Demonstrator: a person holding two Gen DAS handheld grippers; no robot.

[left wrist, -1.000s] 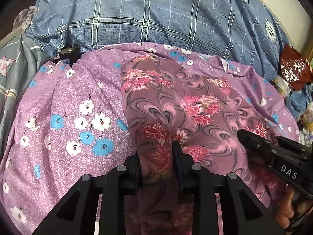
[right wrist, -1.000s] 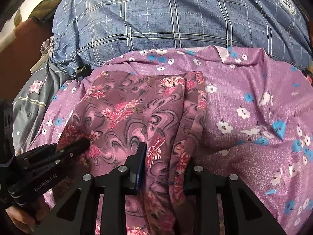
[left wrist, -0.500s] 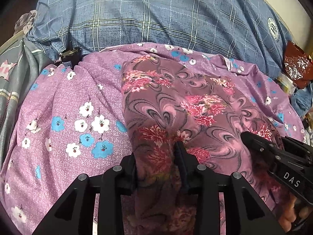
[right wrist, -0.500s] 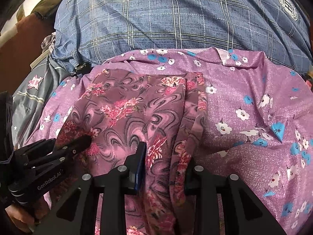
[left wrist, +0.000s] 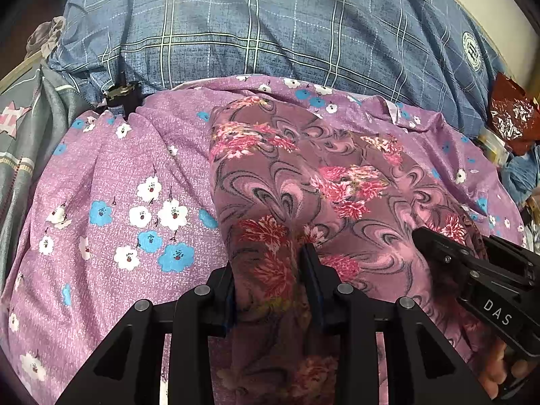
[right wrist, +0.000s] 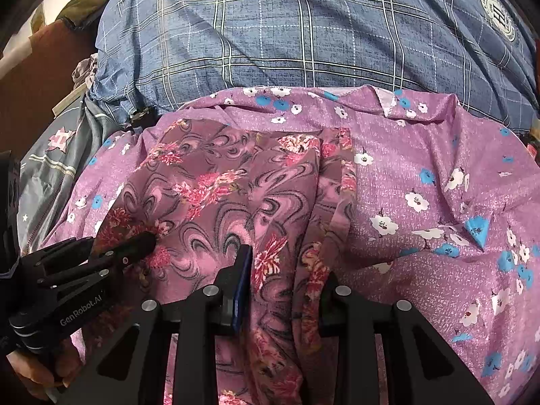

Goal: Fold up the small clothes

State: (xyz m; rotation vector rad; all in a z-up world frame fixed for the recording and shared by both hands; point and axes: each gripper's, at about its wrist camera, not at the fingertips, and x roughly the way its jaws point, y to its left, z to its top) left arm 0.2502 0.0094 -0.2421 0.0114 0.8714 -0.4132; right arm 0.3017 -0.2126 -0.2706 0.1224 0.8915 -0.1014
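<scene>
Pinching thin, limp mauve swirl-and-rose print garment [left wrist: 303, 175] at near hem: left gripper [left wrist: 270, 270] closing on bunched cloth, right gripper [right wrist: 287, 270] clamping neighbouring fold; light, slippery, grip edges

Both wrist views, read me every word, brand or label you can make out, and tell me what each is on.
"DAS": on the right gripper, seen in the left wrist view.
"GenRobot.AI": on the left gripper, seen in the right wrist view.
Round crests on the blue plaid bedding: lettering too small and bent to read.
</scene>
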